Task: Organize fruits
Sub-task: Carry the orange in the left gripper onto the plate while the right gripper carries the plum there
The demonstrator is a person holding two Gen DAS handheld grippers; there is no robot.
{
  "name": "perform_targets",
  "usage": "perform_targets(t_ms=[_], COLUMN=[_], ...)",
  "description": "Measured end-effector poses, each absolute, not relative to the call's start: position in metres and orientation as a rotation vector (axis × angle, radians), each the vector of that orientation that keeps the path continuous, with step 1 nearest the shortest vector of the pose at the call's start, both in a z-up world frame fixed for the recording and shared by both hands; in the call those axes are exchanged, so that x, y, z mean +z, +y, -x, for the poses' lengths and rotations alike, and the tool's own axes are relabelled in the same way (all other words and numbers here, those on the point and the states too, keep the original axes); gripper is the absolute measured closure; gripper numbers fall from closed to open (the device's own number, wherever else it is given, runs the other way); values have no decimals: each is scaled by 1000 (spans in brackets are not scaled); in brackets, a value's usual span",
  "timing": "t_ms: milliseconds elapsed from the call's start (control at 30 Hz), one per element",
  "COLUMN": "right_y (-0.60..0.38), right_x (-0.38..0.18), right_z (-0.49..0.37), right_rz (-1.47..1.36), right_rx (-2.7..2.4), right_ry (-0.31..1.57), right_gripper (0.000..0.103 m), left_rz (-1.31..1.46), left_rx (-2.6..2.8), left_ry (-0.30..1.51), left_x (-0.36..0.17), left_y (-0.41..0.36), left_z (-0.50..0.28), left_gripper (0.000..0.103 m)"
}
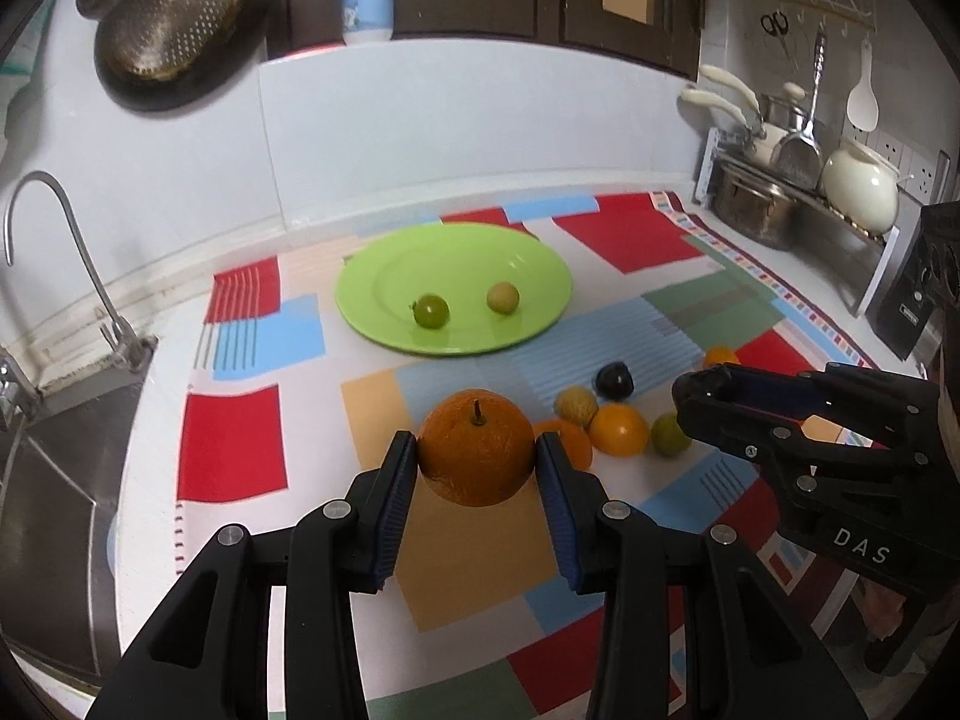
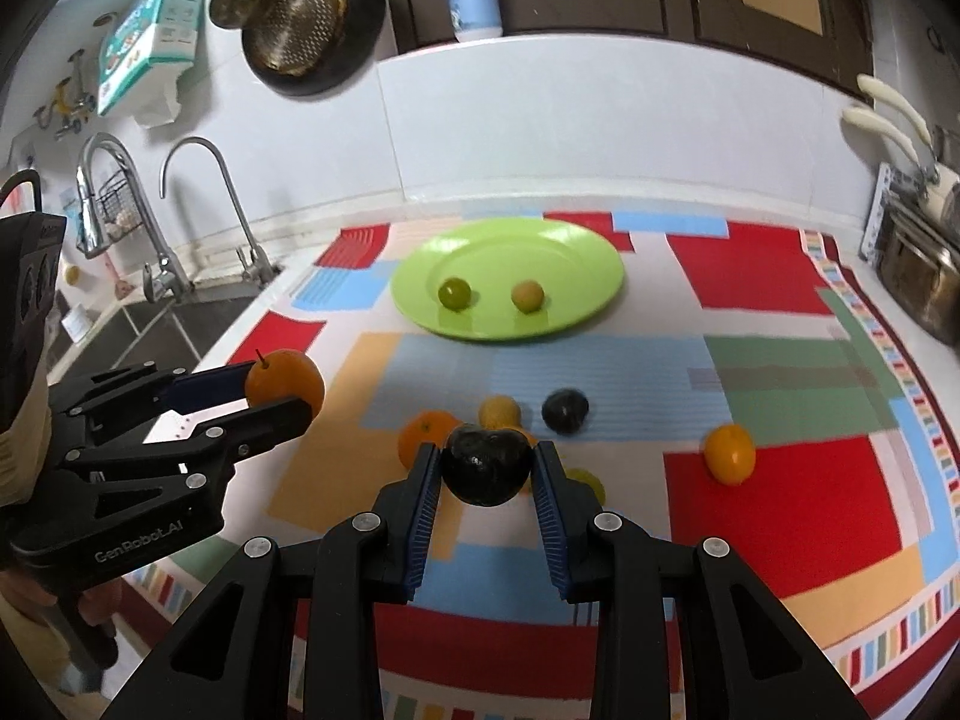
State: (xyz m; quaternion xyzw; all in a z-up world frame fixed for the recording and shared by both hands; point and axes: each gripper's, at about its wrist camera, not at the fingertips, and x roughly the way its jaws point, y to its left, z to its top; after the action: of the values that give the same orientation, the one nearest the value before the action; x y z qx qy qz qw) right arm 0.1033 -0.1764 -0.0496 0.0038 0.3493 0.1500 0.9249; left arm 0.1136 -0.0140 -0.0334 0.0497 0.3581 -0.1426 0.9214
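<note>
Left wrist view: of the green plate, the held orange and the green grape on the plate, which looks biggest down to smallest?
1. Green plate
2. Orange in the left gripper; nearness to the camera enlarges it
3. Green grape

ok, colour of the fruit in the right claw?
Dark, near black fruit; clearest in the right wrist view.

Each camera sits just behind its own gripper and looks forward and downward along the fingers, close to the counter. The left view faces the green plate (image 1: 453, 291) from the left, the right view from the right. Both share the plate and the patterned cloth (image 1: 240, 450).
</note>
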Motion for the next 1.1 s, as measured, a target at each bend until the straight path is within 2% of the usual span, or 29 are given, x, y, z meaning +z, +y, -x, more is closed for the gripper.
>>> perform_targets(t_ms=[567,1100], right_y=[-177,-169], right_x=[-16,-5], right_z=[-147,-220], right_rz=[13,26], right_rx=[349,349], right_ry=[641,660], right_gripper=[71,71], left_rz=[-113,-102], left_rx=[-283,-328], left_ry=[662,670], left_x=[-5,2], left_y=[-19,-26], left_z=[-145,-216], left_gripper=[63,63])
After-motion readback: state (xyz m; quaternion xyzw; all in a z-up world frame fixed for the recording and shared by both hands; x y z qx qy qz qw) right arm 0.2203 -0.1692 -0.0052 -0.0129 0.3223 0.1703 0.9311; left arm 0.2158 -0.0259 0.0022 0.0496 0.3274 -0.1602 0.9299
